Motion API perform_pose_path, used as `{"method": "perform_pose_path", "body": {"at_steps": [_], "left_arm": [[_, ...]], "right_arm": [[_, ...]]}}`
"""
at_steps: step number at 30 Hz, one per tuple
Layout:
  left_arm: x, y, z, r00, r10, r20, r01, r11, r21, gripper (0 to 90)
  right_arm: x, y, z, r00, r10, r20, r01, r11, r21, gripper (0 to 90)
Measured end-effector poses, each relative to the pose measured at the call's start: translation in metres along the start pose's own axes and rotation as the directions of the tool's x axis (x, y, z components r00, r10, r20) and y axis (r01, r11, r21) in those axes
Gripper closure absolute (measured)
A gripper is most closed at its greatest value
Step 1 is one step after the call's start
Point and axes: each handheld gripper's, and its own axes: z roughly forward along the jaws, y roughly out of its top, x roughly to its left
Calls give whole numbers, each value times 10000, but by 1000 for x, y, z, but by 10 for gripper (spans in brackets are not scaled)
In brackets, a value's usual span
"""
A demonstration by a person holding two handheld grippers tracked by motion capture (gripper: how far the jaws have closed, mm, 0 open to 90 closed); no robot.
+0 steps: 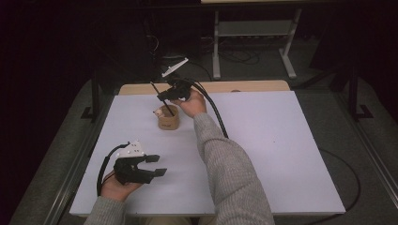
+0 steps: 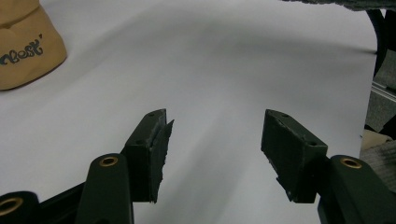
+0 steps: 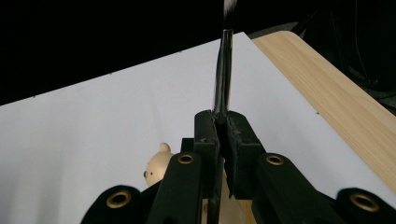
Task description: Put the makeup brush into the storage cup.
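Right gripper (image 1: pixel 165 95) clamped on black stick (image 3: pixel 223 70), stick's lower end inside brown paper pouch (image 1: pixel 168 120) at table (image 1: pixel 281 154) far centre. Left gripper (image 1: pixel 157 165) wide apart, holding nothing, near front-left edge.

The brown paper bag (image 2: pixel 25 46) bears lettering reading roughly "best'".

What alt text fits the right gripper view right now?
The right gripper is shut on a thin black stick that points up over the white table. A small bear figure peeks out below the jaws.
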Motion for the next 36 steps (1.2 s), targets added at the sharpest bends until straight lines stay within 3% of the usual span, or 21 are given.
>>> {"method": "perform_pose_path", "body": {"at_steps": [15,22,36], "left_arm": [[1,0,0,10000,-39,3,39,10000,35,402],[1,0,0,10000,-37,19,36,10000,30,397],[2,1,0,10000,-63,32,63,10000,-47,387]], "right_arm": [[0,-8,2,9998,175,11,-175,9998,-111,832],[-2,-14,2,9995,330,-5,-330,9994,94,820],[3,-25,-13,9995,295,65,-295,9996,8,720]]}}
